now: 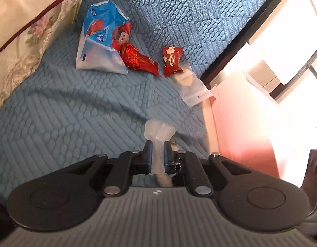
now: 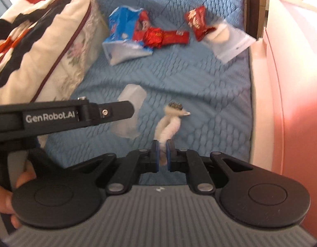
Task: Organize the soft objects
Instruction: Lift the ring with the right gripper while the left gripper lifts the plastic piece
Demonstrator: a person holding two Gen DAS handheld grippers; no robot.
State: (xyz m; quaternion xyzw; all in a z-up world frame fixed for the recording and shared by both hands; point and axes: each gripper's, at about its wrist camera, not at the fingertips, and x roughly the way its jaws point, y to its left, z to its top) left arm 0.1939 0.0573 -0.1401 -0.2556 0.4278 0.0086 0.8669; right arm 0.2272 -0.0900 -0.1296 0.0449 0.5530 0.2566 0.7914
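My left gripper point(image 1: 157, 144) is shut on a small clear plastic bag point(image 1: 159, 132), which bunches above the blue pads. In the right wrist view the left gripper point(image 2: 129, 108) comes in from the left with that clear bag point(image 2: 128, 113) hanging from it over the blue quilt point(image 2: 179, 78). My right gripper point(image 2: 162, 144) is shut on a white fluffy hair tie point(image 2: 168, 121) with a metal charm at its top. The hair tie sticks up from the jaws, to the right of the bag.
On the quilt farther off lie a blue and white snack bag point(image 1: 100, 39), a long red packet point(image 1: 141, 59), a second red packet point(image 1: 171, 60) and a clear zip pouch point(image 1: 191, 86). A floral pillow point(image 1: 24, 37) lies left. A pink cabinet point(image 2: 288, 82) stands right.
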